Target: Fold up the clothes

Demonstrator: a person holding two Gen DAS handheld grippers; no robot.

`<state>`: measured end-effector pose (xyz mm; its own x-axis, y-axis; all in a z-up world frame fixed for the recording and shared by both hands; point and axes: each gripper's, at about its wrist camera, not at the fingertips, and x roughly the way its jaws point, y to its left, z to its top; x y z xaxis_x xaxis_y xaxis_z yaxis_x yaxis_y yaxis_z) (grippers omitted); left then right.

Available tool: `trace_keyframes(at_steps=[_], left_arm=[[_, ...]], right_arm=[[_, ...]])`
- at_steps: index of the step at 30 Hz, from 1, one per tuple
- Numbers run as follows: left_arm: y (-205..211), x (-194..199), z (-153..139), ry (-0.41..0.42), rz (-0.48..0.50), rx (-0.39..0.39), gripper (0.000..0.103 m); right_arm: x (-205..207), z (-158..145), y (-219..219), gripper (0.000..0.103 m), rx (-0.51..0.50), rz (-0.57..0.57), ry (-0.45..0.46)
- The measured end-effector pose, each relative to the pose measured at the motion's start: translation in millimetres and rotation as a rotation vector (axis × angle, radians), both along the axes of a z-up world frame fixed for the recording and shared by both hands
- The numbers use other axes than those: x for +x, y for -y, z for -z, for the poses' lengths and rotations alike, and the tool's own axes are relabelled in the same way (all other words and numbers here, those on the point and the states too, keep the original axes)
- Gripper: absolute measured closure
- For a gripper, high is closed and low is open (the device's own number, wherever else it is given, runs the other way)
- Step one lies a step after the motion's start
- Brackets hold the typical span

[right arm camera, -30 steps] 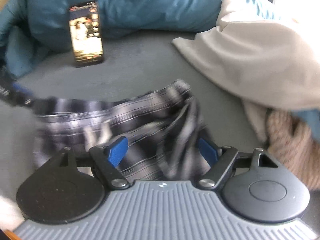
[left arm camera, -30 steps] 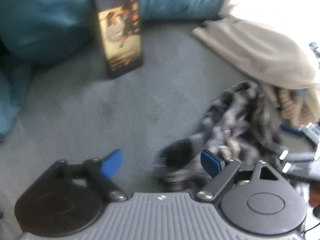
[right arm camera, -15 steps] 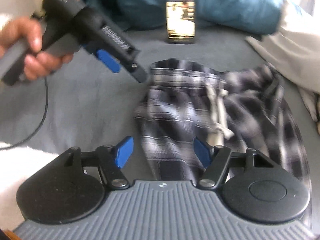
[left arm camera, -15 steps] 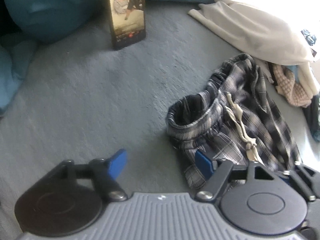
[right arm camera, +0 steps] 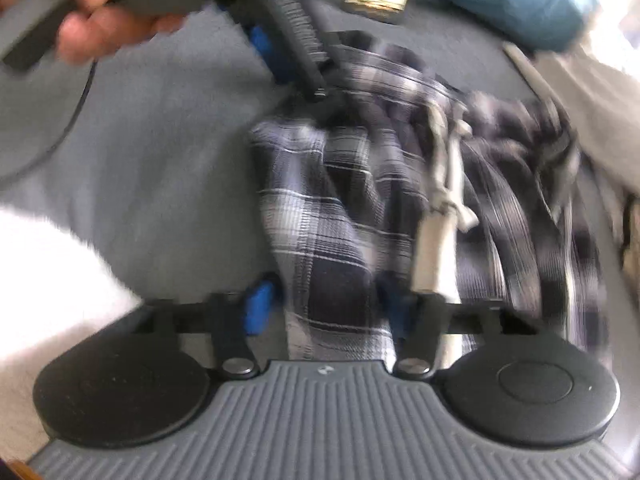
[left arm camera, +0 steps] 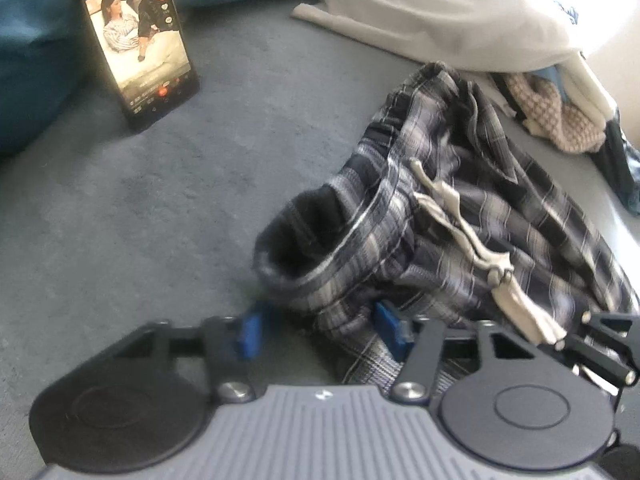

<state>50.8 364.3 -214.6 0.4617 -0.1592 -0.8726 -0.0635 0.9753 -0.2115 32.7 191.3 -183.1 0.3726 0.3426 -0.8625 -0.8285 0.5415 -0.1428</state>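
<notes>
Dark plaid shorts (left arm camera: pixel 460 216) with a pale drawstring (left arm camera: pixel 460 224) lie crumpled on the grey bed cover (left arm camera: pixel 140 220). The waistband opening faces left. My left gripper (left arm camera: pixel 320 332) is open, low over the cover, with the waistband's near edge between its blue pads (left arm camera: pixel 250 334). In the blurred right wrist view the plaid shorts (right arm camera: pixel 344 216) run between the pads of my open right gripper (right arm camera: pixel 326 312). Opposite it, the left gripper (right arm camera: pixel 304 80), held by a hand (right arm camera: pixel 100 28), touches the far edge of the cloth. The right gripper (left arm camera: pixel 588 328) shows at the lower right.
A phone (left arm camera: pixel 136 40) with a lit screen leans against a blue duvet (left arm camera: pixel 32 60) at the back. A pale garment (left arm camera: pixel 440 20) and a beige knit piece (left arm camera: pixel 560 120) lie at the back right. Something white and fluffy (right arm camera: pixel 48 280) sits at the left, beside a cable (right arm camera: pixel 72 120).
Both grippers have come down onto the plaid shorts from opposite sides. Their fingers have narrowed a little and cloth now sits between both pairs of pads. The shorts lie more spread out.
</notes>
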Motion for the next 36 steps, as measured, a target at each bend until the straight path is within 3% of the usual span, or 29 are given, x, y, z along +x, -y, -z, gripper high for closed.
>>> trace_keyframes(at_steps=[1,2,4,7,12,15,16,17,19,20,22,23,27,32,33,36], left_arm=[[-1,4,2,-0.003,-0.003,-0.013,0.061],[-1,5,1,-0.004,-0.014,-0.021,0.062],[-2,6,-2,-0.025,-0.053,-0.05,0.076],[-5,5,-10,-0.064,-0.121,-0.104,0.083],[-17,-10,-32,-0.117,-0.231,-0.194,0.084],[-25,-13,-21,-0.153,-0.226,-0.136,0.078],[-22,-13,-14,-0.159,-0.197,-0.089,0.068],[-19,-13,-9,-0.163,-0.169,-0.046,0.065],[-14,-17,-10,-0.138,-0.123,-0.01,0.06],[-12,-20,-14,-0.12,-0.102,0.002,0.056],[-10,-25,-26,-0.076,-0.065,0.051,0.039],[-11,-28,-33,-0.039,-0.059,0.074,0.039],[-9,-37,-62,0.092,0.016,0.106,0.042],[15,-29,-68,0.129,0.153,0.111,0.058],[17,-25,-65,0.118,0.169,0.12,0.063],[29,-18,-57,0.083,0.208,0.164,0.076]], right_arm=[[7,-2,5,0.083,0.026,0.047,-0.02],[16,-5,9,0.087,0.049,0.088,-0.052],[31,-10,17,0.094,0.093,0.153,-0.126],[46,-17,30,0.096,0.171,0.203,-0.243],[56,-26,49,0.096,0.283,0.184,-0.46],[60,-29,58,0.092,0.339,0.161,-0.583],[58,-24,55,0.091,0.314,0.169,-0.566],[55,-16,47,0.09,0.264,0.179,-0.542],[48,-2,33,0.073,0.17,0.196,-0.495],[52,-9,35,0.071,0.178,0.186,-0.472],[58,-22,39,0.054,0.196,0.167,-0.425],[61,-28,41,0.05,0.204,0.158,-0.401],[73,-54,48,0.043,0.238,0.12,-0.308],[90,-85,58,0.038,0.277,0.076,-0.188],[104,-86,58,0.04,0.261,0.105,-0.14],[144,-81,51,0.062,0.21,0.163,-0.049]])
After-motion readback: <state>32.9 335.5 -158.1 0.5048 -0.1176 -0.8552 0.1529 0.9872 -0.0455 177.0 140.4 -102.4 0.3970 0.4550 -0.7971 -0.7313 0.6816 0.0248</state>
